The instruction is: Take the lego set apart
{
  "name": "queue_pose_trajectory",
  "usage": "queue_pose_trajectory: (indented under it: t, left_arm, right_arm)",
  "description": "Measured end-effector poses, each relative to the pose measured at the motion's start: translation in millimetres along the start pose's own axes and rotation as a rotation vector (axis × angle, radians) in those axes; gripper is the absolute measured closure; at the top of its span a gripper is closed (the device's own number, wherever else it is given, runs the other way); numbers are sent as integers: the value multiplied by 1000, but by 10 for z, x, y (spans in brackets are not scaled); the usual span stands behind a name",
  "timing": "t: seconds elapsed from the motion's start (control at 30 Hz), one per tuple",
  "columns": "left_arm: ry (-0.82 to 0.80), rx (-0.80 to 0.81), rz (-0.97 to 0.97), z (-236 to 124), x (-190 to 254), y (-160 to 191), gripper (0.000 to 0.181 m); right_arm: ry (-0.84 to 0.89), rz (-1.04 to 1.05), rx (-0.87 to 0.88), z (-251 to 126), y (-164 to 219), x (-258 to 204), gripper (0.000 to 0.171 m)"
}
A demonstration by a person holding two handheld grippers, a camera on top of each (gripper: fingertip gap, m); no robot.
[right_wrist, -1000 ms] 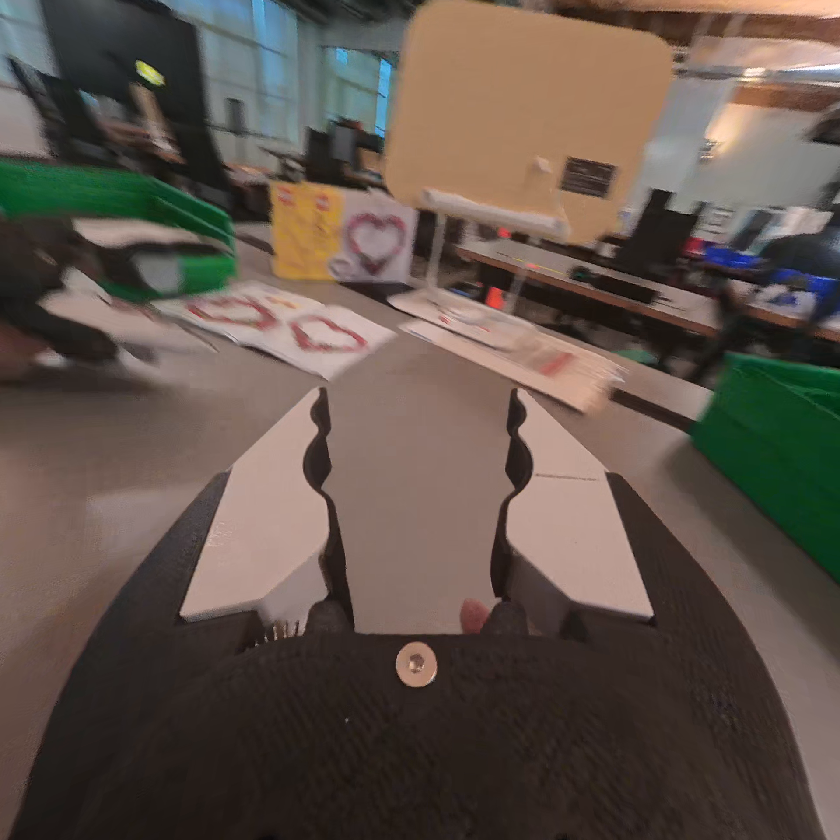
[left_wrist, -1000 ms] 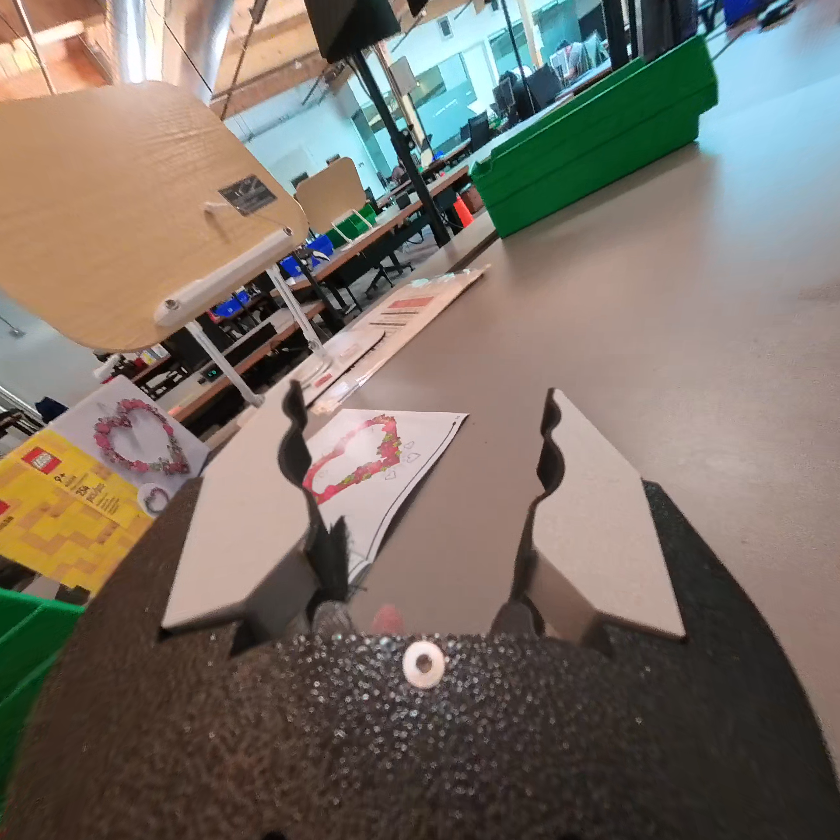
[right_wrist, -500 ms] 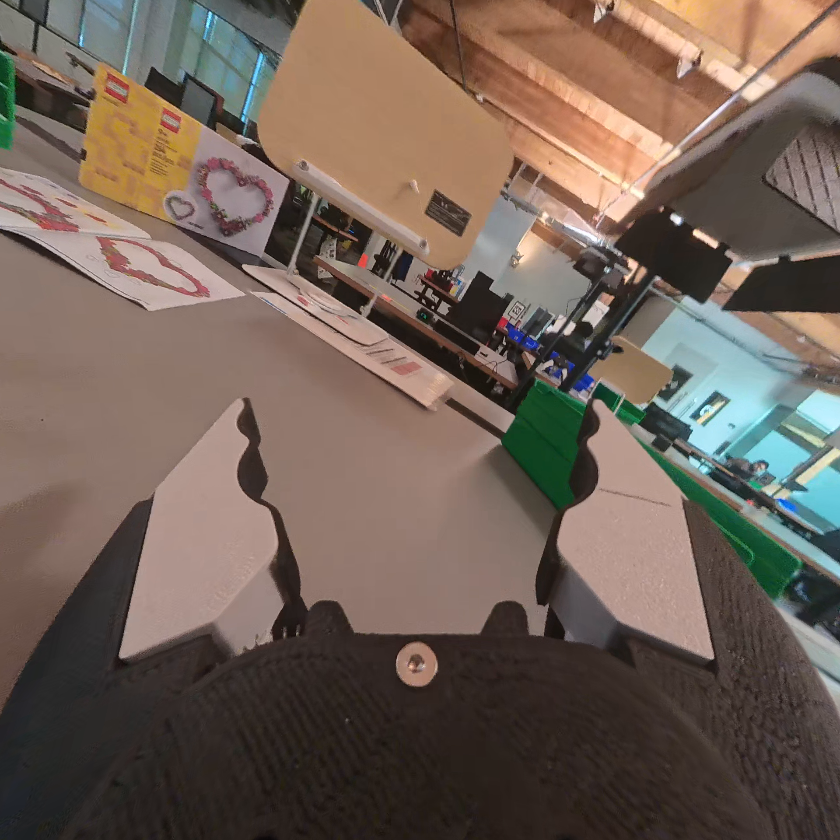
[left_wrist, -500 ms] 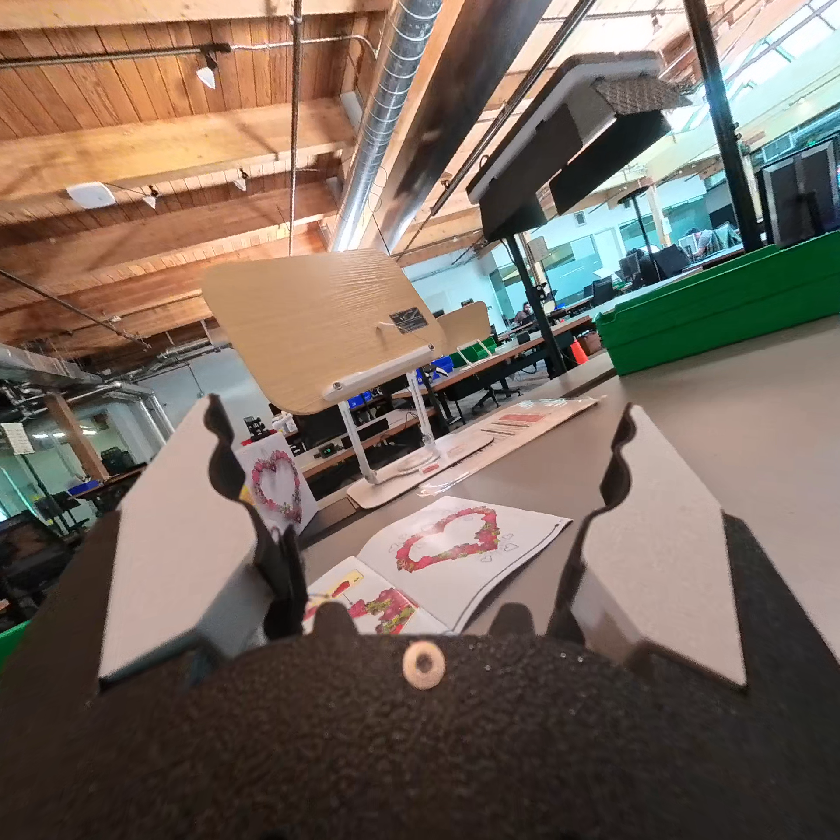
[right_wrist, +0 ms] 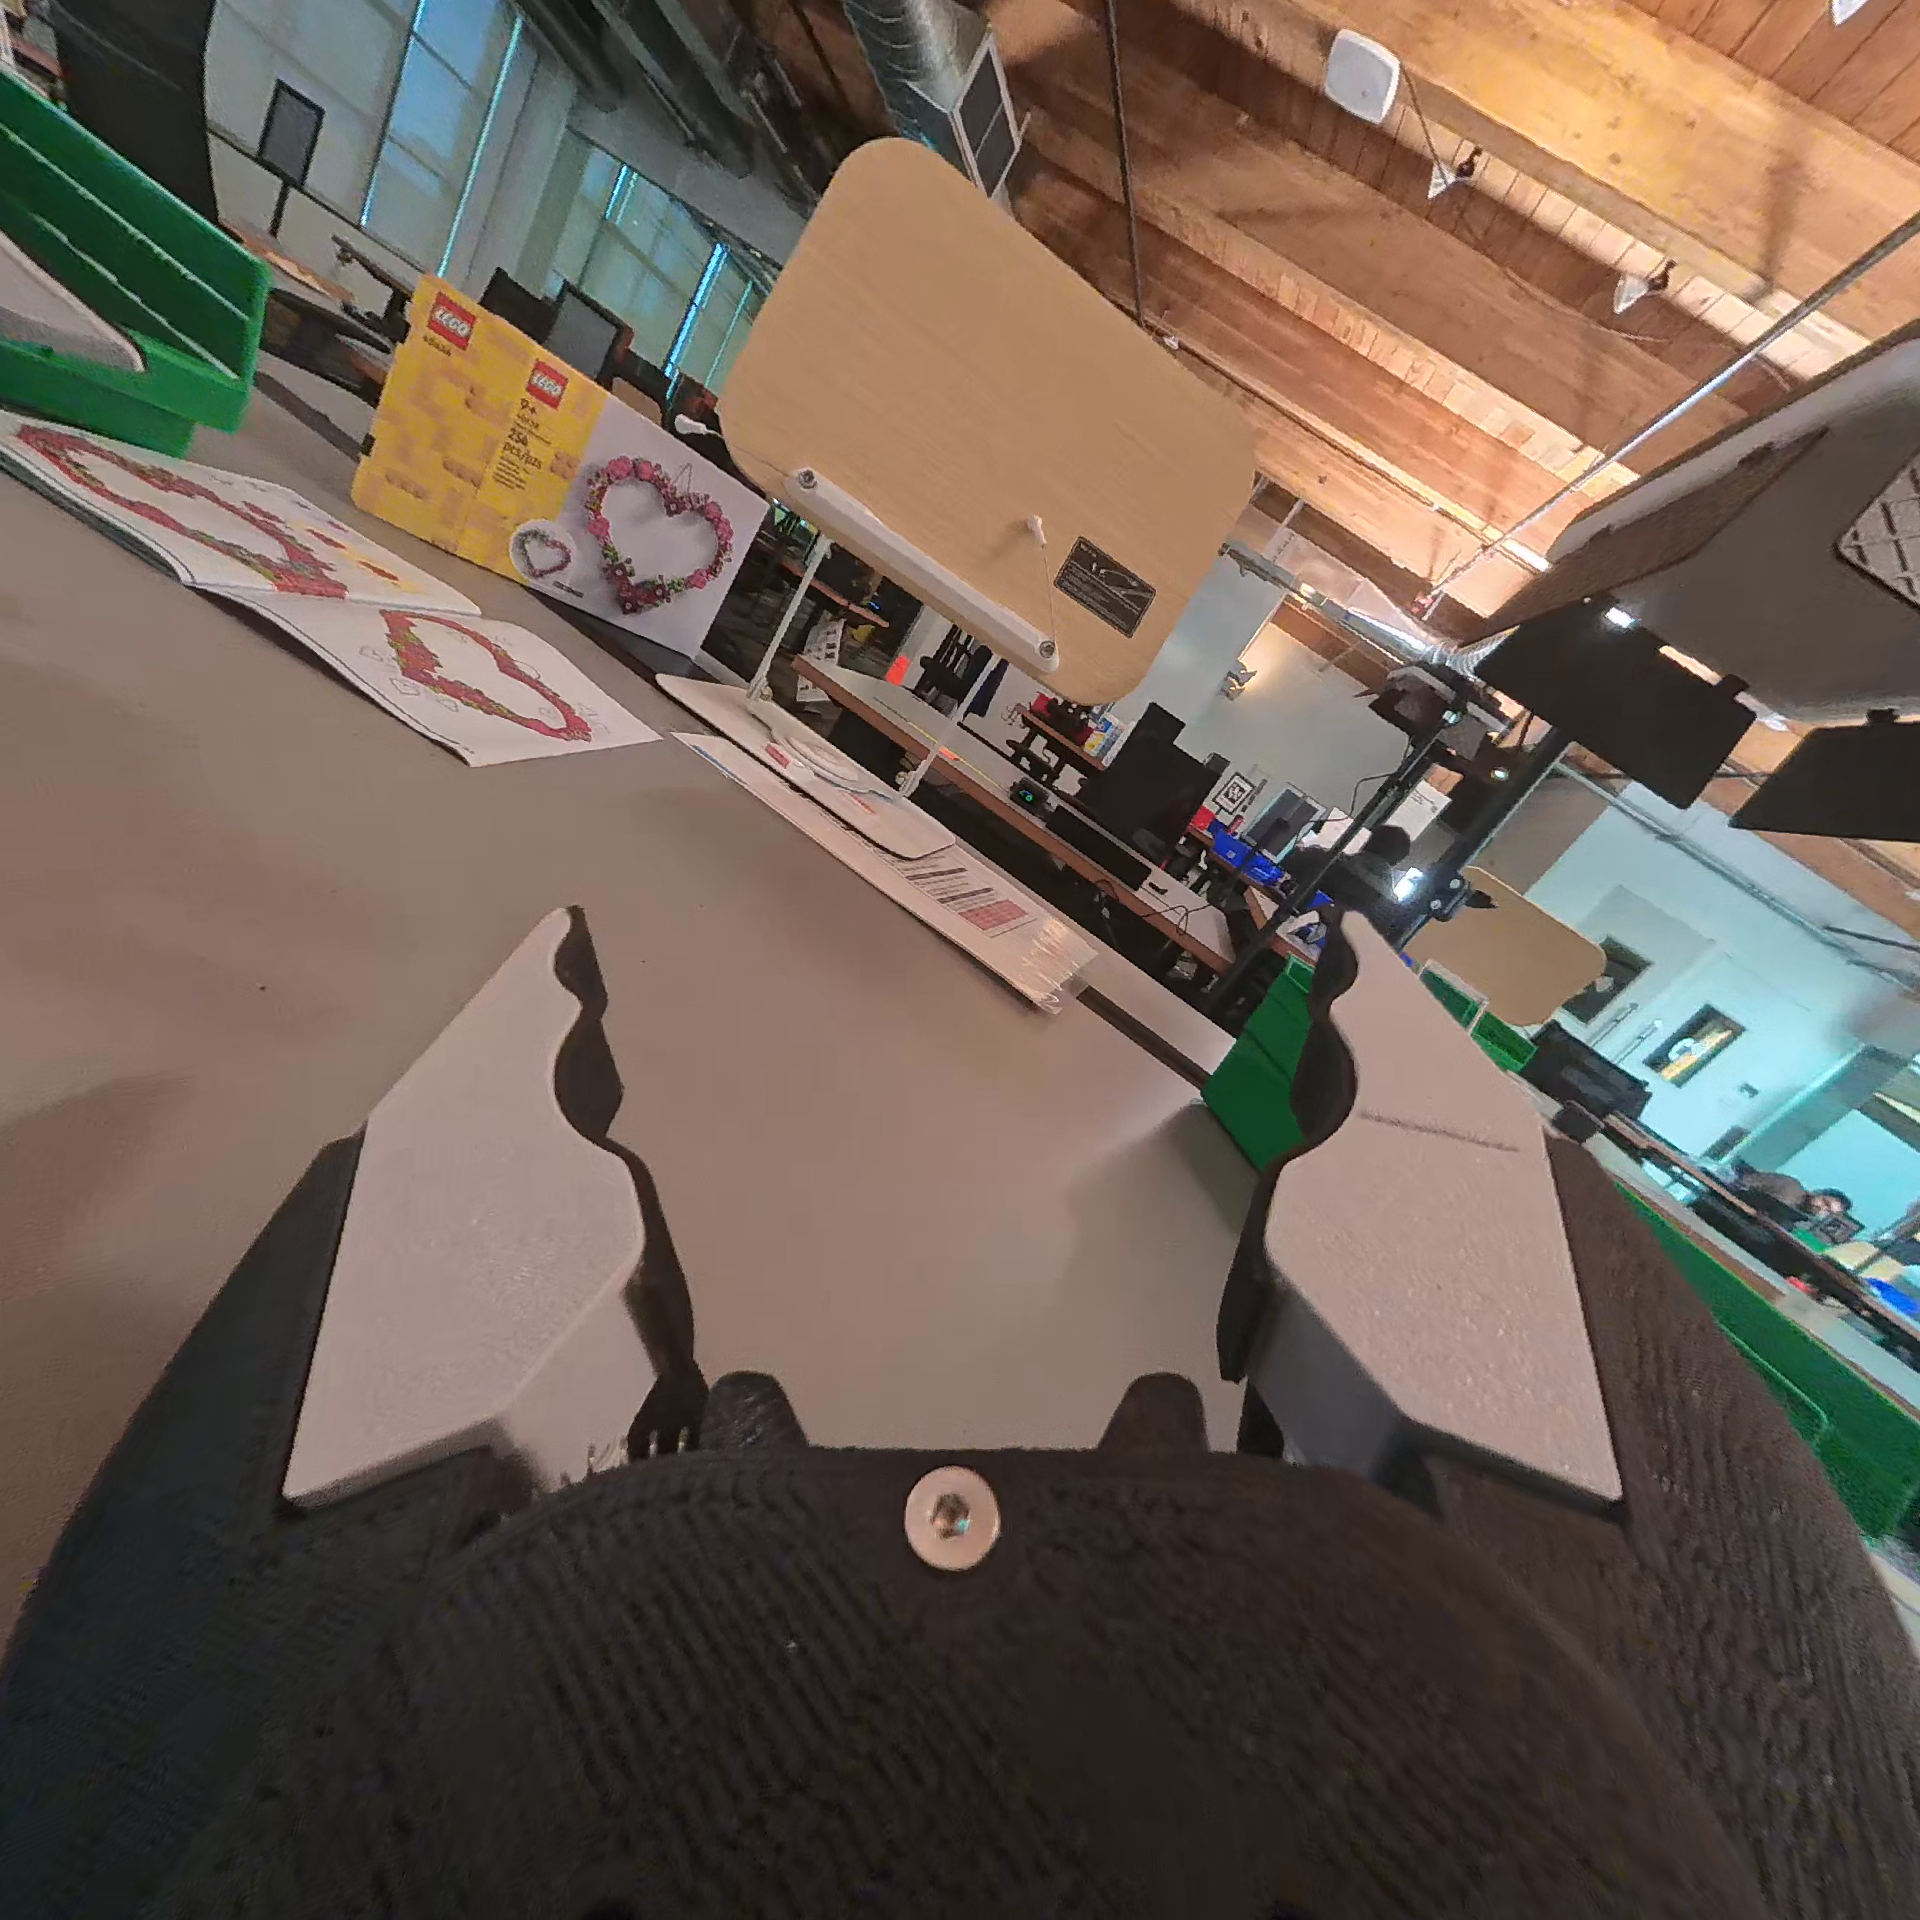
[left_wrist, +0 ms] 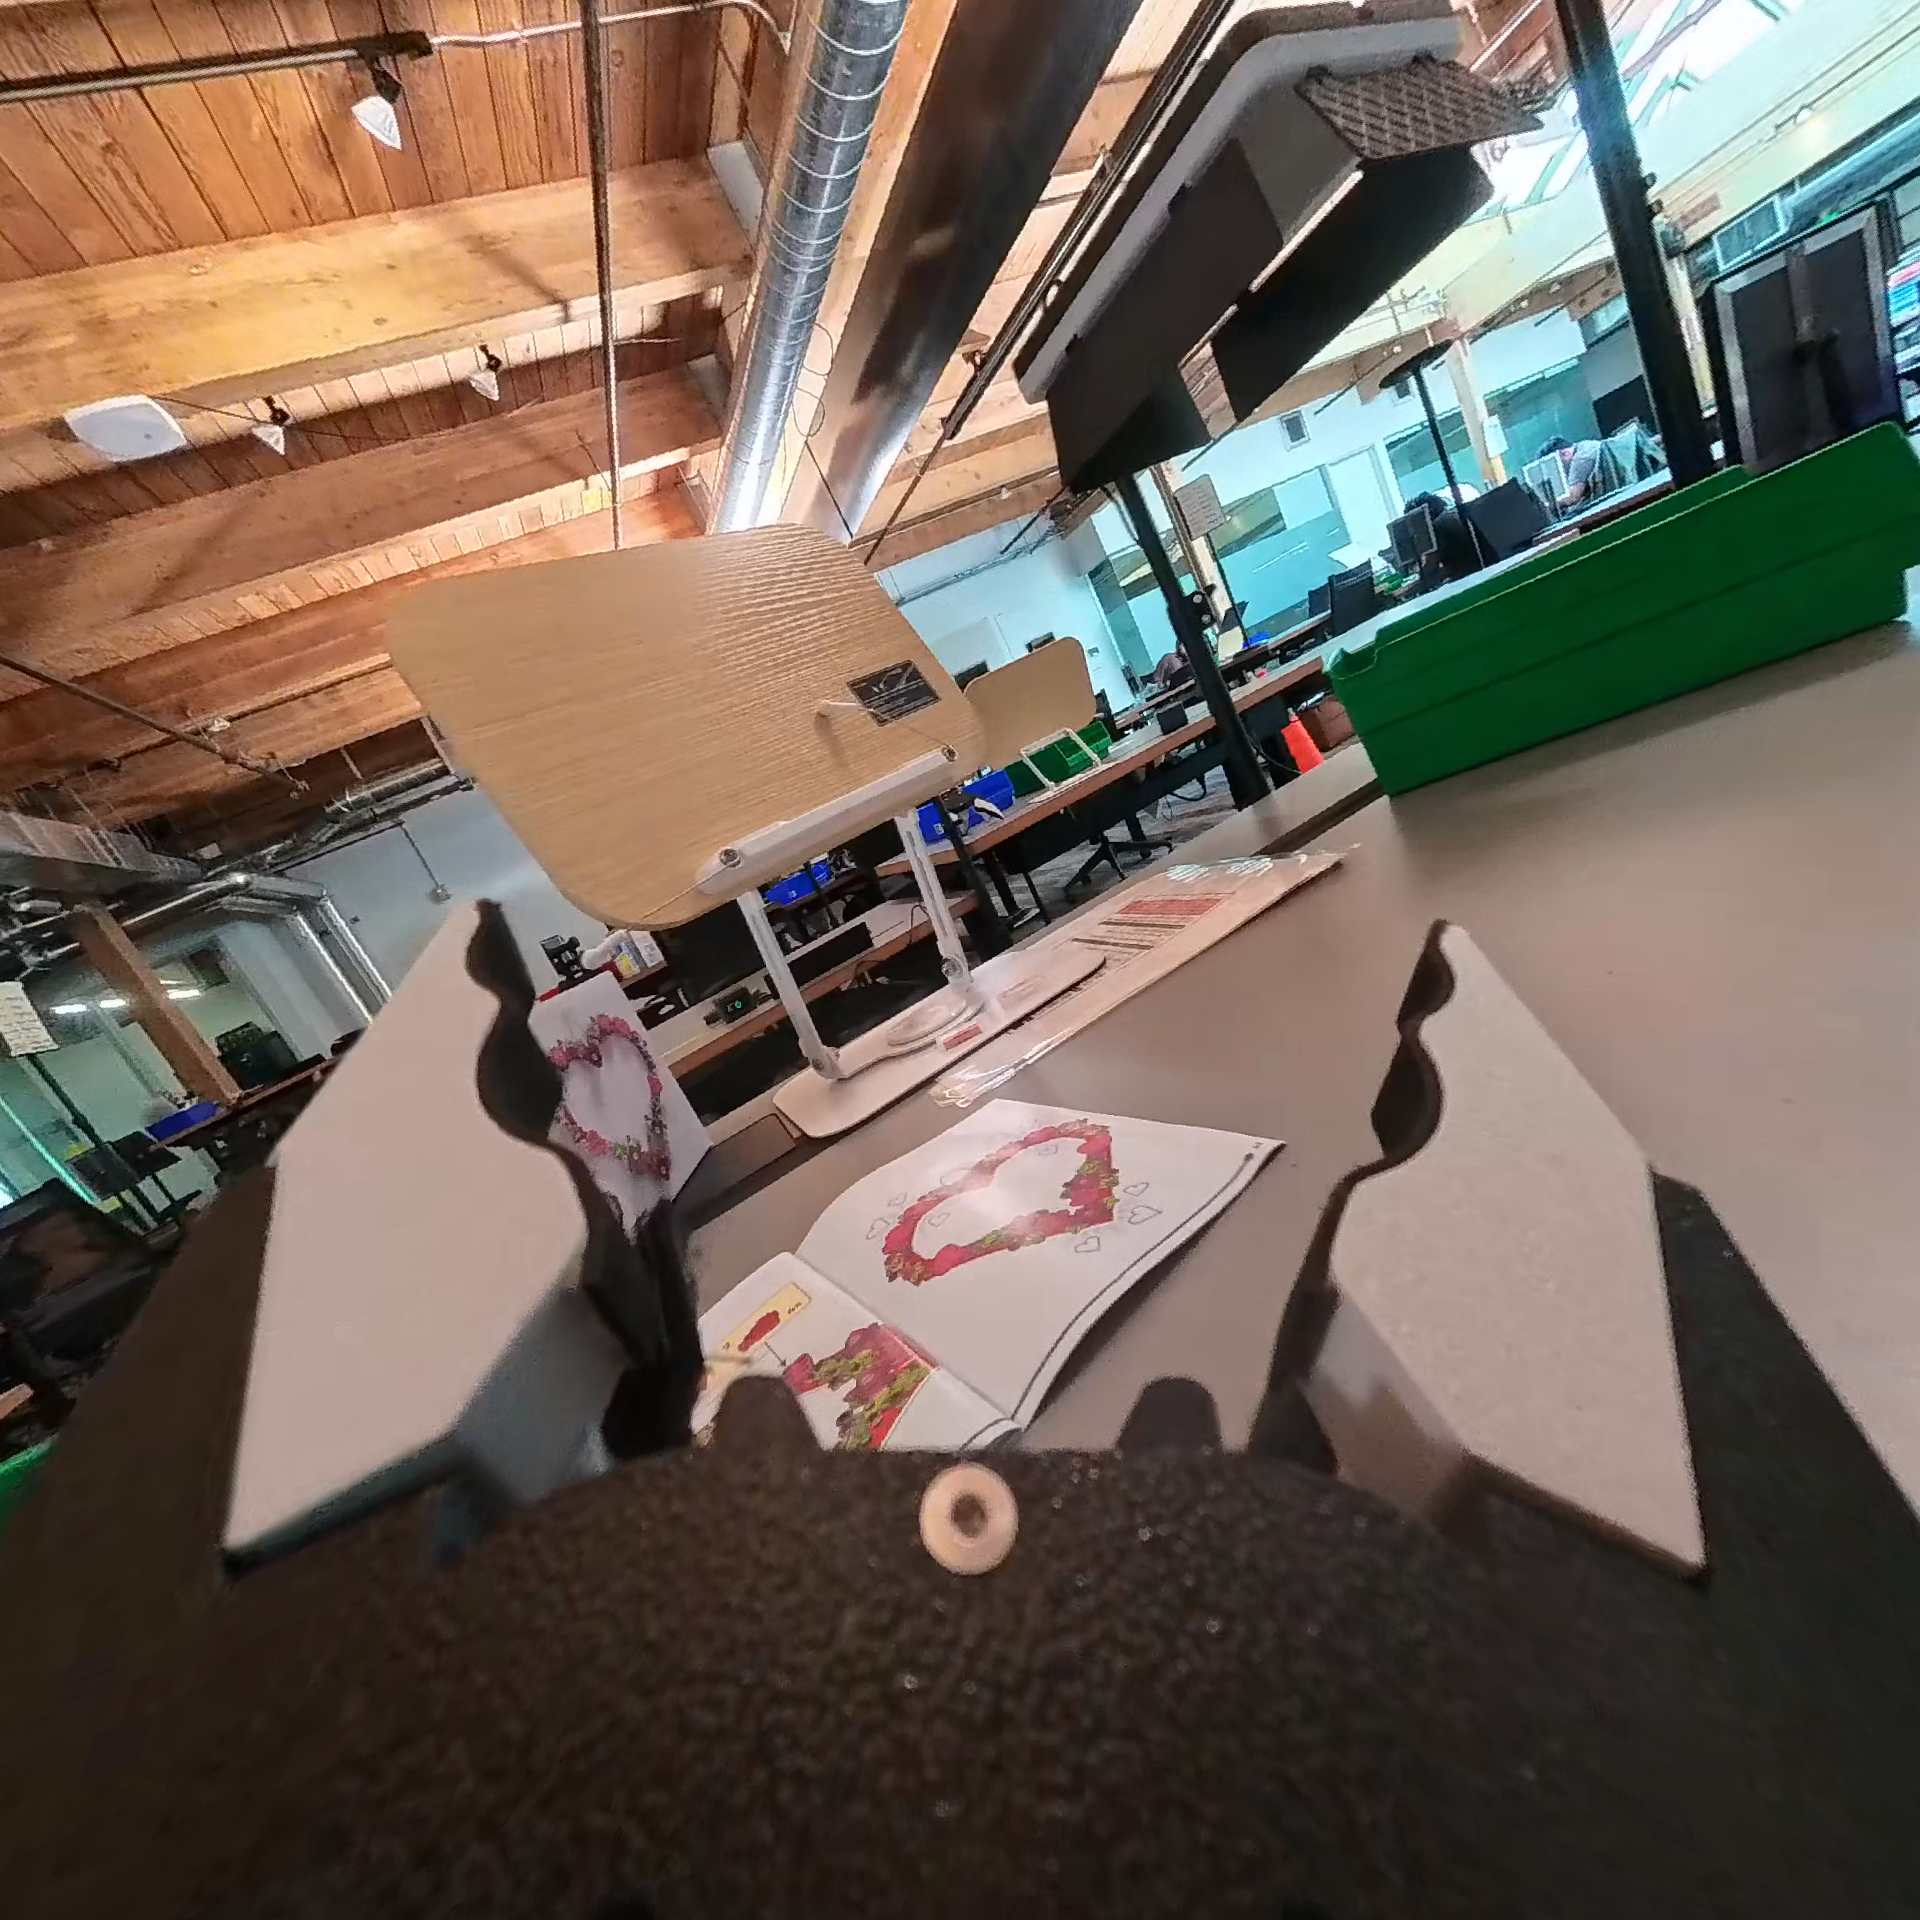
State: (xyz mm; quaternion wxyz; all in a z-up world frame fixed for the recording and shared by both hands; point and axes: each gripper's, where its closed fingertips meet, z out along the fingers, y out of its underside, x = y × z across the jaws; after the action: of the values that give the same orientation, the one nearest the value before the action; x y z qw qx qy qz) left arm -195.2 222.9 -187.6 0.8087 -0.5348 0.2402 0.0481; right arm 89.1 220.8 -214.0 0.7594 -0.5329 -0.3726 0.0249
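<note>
Both claws are spread wide and hold nothing. Left claw (left_wrist: 961, 1049) sits low over the grey surface (left_wrist: 1558, 935) and tips upward, so its view takes in the ceiling beams as much as the surface. Between its fingers lies the open booklet (left_wrist: 1039, 1236), flat, with a red heart printed on the page. Right claw (right_wrist: 956, 1029) is also low and tilted up, rolled somewhat to one side, with only bare surface (right_wrist: 883, 1143) between its fingers.

Farther out, a tan board on a white stand (right_wrist: 987, 416) rises at the far edge, its foot resting on a flat printed sheet (right_wrist: 935, 883). Left of the stand the yellow box (right_wrist: 540, 488) stands upright, picture side facing the near edge, probably as a reference for the model. Green bins (left_wrist: 1621, 644) sit at the far right of the left view, and another green bin (right_wrist: 125, 312) at the far left of the right view, likely there to receive loose bricks.

No built lego set shows in either view; only its box and booklet are visible, so where the model is cannot be told. Judging by the raised, empty claws, the dismantling is either finished or not begun.
</note>
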Motion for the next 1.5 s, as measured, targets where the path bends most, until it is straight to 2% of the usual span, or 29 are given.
queue_pose_trajectory:
  t: [0.27, 0.47, 0.57, 0.67, 1.0, 1.13, 1.27, 1.5]
  left_arm:
    - [-4, -16, 0, -43, -20, 28, 24]
    - [4, -33, 36, -72, 11, 40, 24]
    - [-3, -83, 114, -31, 6, 145, 24]
    - [26, -185, 163, -7, 77, 319, 24]
    - [72, -244, 279, -25, 227, 415, 24]
    - [75, -47, 212, -78, 272, 4, 24]
    - [53, -138, 159, -107, 190, 163, 24]
    - [85, -177, 224, -72, 315, 234, 24]
  right_arm:
    - [-9, -1, -11, 0, 15, -16, 41]
    - [98, -4, -9, -122, -27, 175, 41]
    - [199, -9, -8, -240, -63, 354, 43]
    - [219, -2, -22, -254, -45, 388, 45]
    - [165, 32, -59, -125, 74, 322, 46]
    - [115, 27, -71, -146, 52, 177, 49]
    - [38, 23, -79, -252, 15, -13, 49]
    - [-17, -8, -5, -261, -121, -119, 50]
